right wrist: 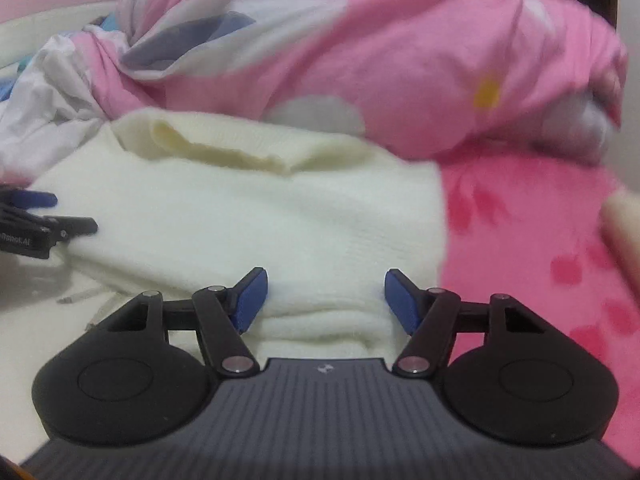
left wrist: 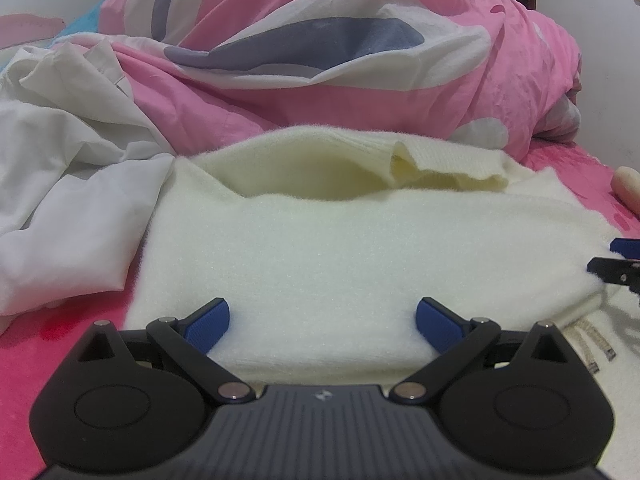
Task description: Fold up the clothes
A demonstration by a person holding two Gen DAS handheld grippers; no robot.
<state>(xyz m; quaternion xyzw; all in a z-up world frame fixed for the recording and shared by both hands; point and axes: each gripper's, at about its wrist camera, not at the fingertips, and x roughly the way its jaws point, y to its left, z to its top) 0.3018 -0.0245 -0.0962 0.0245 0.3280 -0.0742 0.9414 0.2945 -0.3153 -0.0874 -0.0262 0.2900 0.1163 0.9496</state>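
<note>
A cream knit sweater lies folded flat on the pink bed sheet, with a ribbed cuff resting across its far edge. My left gripper hovers over the sweater's near left part, open, its blue pads wide apart and nothing pinched. My right gripper stands open over the near right corner of the sweater, where folded layers bunch below the pads. The two grippers flank the garment: the right gripper's tips show at the left wrist view's right edge, the left gripper at the right wrist view's left edge.
A big pink flowered quilt is heaped right behind the sweater. Crumpled white clothing lies to the left. Pink sheet extends to the right, where part of a person's hand shows. Drawstring ends lie on pale fabric nearby.
</note>
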